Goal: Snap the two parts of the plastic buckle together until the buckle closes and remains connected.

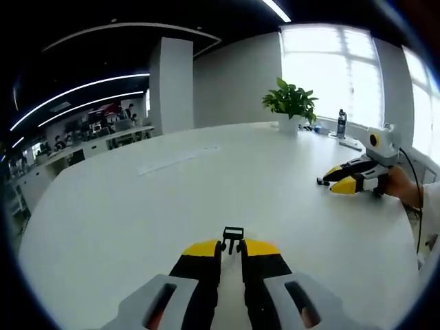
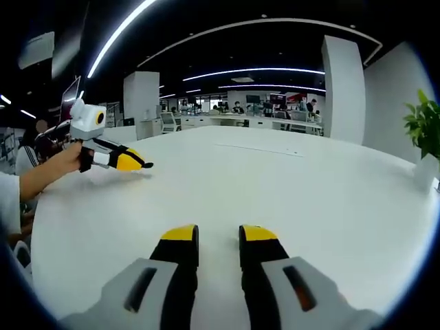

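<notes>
buckle piece: a small black plastic buckle part (image 1: pixel 232 236), with a little square frame on top and short prongs pointing down.
where it is: in the left gripper view, it sits right at the tips of the two yellow-tipped jaws, between them.
how it is held: the jaws are close together and touch it on both sides.
pose: it stands upright, just over the big white round table (image 1: pixel 172 199).
state: it is one part alone, not joined to any other part.
small details: it is too tiny to tell more about its shape.
</notes>
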`<move>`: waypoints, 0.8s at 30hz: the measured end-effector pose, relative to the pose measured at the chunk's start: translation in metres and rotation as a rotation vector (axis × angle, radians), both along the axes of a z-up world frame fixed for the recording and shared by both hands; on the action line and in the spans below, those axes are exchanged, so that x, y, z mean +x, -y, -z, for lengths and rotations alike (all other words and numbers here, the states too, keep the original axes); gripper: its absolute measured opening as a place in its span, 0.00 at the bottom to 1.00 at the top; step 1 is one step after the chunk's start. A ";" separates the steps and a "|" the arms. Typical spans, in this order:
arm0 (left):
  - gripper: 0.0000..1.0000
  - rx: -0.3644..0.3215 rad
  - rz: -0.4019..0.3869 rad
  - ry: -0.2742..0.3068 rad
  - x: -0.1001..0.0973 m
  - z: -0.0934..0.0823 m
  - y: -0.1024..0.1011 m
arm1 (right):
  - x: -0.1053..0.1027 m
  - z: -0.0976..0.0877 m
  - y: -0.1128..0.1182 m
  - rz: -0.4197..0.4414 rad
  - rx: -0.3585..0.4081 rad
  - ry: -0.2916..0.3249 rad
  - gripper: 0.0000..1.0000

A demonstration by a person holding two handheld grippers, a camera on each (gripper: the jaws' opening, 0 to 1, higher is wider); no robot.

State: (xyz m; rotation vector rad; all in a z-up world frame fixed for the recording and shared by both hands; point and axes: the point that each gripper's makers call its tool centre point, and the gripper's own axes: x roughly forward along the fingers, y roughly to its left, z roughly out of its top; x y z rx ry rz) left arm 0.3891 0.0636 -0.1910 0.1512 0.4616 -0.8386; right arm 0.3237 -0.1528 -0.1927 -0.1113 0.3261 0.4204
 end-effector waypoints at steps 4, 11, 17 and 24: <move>0.10 0.005 -0.021 -0.004 -0.002 0.002 -0.008 | 0.000 -0.001 0.000 0.000 -0.003 0.002 0.23; 0.10 0.004 -0.049 -0.006 -0.013 0.003 -0.018 | -0.004 0.000 0.000 -0.009 -0.015 -0.005 0.23; 0.10 -0.012 -0.060 -0.019 -0.025 0.002 -0.028 | -0.010 -0.001 -0.001 -0.022 -0.022 -0.006 0.23; 0.10 -0.016 -0.083 -0.024 -0.039 0.002 -0.038 | -0.012 -0.002 -0.004 -0.036 -0.011 0.000 0.23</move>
